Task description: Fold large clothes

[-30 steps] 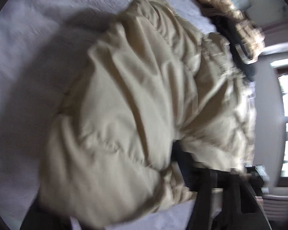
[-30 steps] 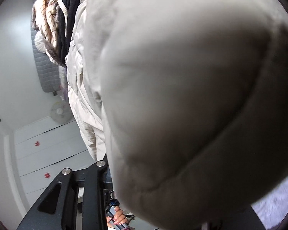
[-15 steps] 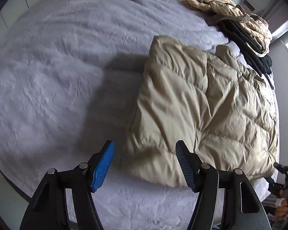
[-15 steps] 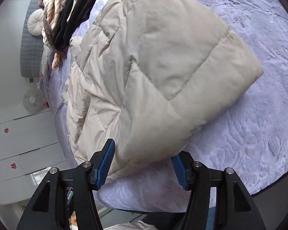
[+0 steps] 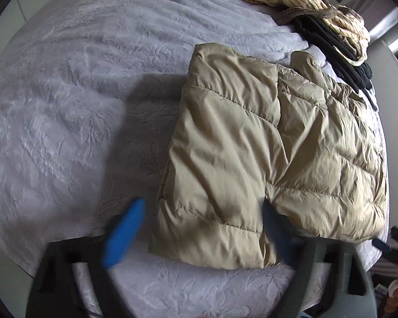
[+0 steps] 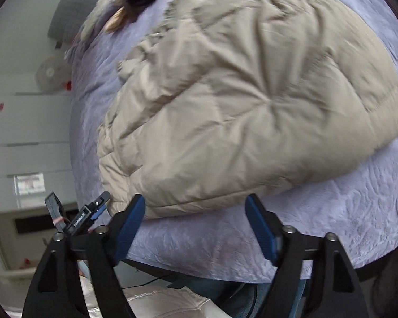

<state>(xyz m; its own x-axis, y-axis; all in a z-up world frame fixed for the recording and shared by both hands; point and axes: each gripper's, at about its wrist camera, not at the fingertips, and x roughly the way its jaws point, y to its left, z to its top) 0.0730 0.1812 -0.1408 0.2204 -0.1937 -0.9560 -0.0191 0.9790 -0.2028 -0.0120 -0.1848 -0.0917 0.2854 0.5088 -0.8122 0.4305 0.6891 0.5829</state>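
Observation:
A beige quilted puffer jacket (image 5: 265, 153) lies folded on the lavender bedspread (image 5: 79, 92), near the bed's front edge. It also shows in the right wrist view (image 6: 246, 100). My left gripper (image 5: 196, 230) is open and empty, its blue pads either side of the jacket's near corner, blurred by motion. My right gripper (image 6: 196, 228) is open and empty, just in front of the jacket's lower edge, over the bedspread (image 6: 331, 220).
A pile of striped tan and black clothes (image 5: 321, 18) lies at the far right of the bed. A grey headboard (image 6: 69, 16) and a white cabinet (image 6: 26, 132) stand to the left in the right wrist view. The bed's edge runs just under both grippers.
Both grippers let go of the jacket and opened. The jacket dropped flat onto the bed in a fold. Both grippers have pulled back toward the bed's near edge.

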